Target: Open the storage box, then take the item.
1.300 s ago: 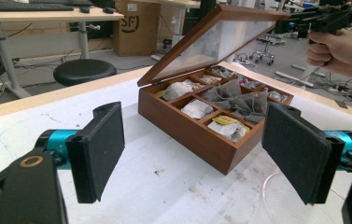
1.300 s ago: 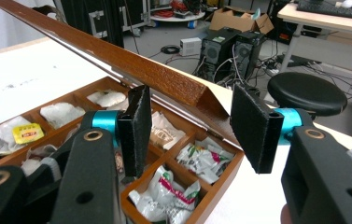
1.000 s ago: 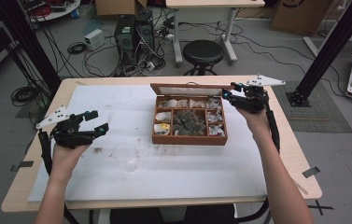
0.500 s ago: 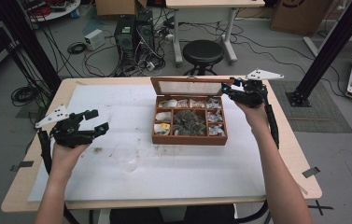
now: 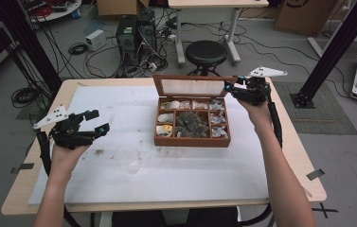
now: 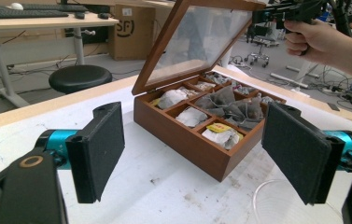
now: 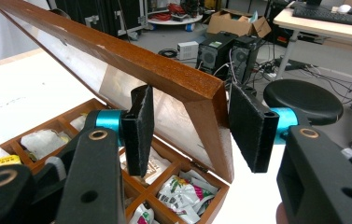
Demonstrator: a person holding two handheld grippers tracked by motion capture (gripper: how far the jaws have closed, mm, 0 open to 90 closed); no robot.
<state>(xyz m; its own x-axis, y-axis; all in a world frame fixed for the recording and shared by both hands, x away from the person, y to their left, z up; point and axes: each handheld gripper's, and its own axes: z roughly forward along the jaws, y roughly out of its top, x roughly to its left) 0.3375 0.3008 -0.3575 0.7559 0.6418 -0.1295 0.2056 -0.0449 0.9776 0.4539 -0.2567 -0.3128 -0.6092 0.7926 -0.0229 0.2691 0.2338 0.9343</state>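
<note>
Nearest you, in the lower left of the high view, your left gripper [image 5: 98, 122] hovers over the counter [image 5: 190, 179] with its jaws spread wide and nothing between them; a clear glass [image 5: 128, 158] stands just beside it on the white sheet, so a careless sweep could knock it over. Farther up, at frame centre, the wooden box [image 5: 192, 141] sits with its compartments full of packets. At its upper right corner, your right gripper [image 7: 190, 123] straddles the corner of the raised lid [image 7: 164, 79], jaws drawn in narrow. They have just been closing on that corner. In the right gripper view one pad seems to touch the wood while the other stands a little off, though the angle makes this hard to judge. The hold is on a corner only, so I think the lid could twist, slip free and drop shut, or the light box could skid or tip if you pull.
</note>
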